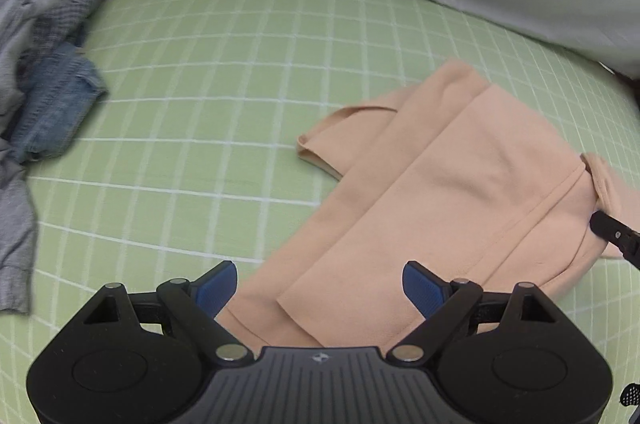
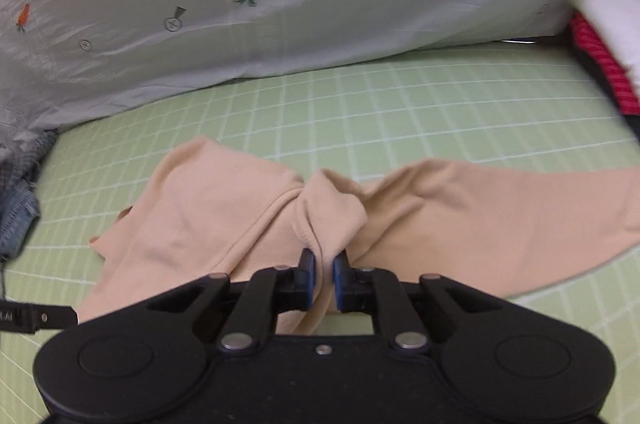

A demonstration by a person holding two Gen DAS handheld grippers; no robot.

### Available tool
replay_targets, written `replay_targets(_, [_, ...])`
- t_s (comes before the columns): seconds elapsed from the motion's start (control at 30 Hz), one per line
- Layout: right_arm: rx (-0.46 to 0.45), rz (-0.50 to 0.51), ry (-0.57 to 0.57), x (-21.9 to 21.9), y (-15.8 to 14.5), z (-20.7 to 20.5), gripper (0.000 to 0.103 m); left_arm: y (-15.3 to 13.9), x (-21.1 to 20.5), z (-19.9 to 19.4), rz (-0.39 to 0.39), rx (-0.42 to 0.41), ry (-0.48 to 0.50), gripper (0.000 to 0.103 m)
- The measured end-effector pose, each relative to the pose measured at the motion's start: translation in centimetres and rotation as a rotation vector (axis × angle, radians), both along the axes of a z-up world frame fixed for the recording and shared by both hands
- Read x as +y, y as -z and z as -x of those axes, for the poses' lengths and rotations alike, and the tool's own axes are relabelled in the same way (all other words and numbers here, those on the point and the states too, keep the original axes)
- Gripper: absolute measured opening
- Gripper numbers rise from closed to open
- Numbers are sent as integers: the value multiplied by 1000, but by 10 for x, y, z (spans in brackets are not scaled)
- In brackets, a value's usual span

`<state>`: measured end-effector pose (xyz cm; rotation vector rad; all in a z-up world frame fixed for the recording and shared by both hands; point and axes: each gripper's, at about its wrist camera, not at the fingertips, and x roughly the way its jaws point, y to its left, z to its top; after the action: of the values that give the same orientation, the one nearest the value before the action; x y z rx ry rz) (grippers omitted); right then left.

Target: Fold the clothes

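Right wrist view shows the right gripper [image 2: 323, 274] pinched tight on a bunched fold of the peach garment [image 2: 224, 220], which lies spread across the green checked sheet [image 2: 400, 104]. From the left wrist view, the left gripper [image 1: 320, 290] hangs wide apart over the garment's near edge, gripping nothing. A pale carrot-print quilt [image 2: 280, 24] lies behind; denim clothes [image 1: 52, 104] are heaped to the left.
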<state>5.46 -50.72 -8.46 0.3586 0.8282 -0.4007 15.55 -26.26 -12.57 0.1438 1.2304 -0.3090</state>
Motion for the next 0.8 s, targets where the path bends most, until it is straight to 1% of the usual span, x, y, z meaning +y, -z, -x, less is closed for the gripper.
replay_targets(0.13, [15, -26, 16, -6, 6, 7, 11, 10, -23, 3, 17, 17, 111, 90])
replay_targets(0.23, [29, -30, 21, -6, 7, 6, 14, 16, -29, 5, 12, 24, 143, 90])
replay_targets(0.27, [34, -37, 25, -6, 8, 6, 17, 18, -32, 6, 10, 26, 154, 90])
replay_targets(0.3, [38, -45, 29, -7, 10, 6, 24, 20, -34, 7, 9, 29, 165, 90])
replay_targets(0.37, [48, -59, 37, -7, 13, 5, 34, 24, -38, 8, 6, 33, 186, 90])
replay_targets(0.43, [57, -74, 45, -8, 15, 5, 35, 28, -43, 9, 3, 38, 208, 90])
replay_targets(0.5, [66, -89, 53, -8, 18, 4, 41, 32, -47, 11, 0, 42, 229, 90])
replay_targets(0.57, [76, -103, 61, -9, 21, 4, 42, 36, -51, 12, -2, 46, 250, 90])
replay_targets(0.63, [85, -118, 70, -9, 24, 3, 45, 35, -51, 14, 7, 49, 268, 89])
replay_targets(0.67, [88, -126, 71, -9, 25, 3, 49, 35, -50, 14, 6, 48, 281, 89])
replay_targets(0.77, [91, -141, 59, -6, 26, -1, 50, 35, -54, 20, -6, 31, 329, 81])
replay_targets(0.8, [93, -141, 52, -4, 27, -2, 50, 35, -55, 22, -10, 25, 344, 76])
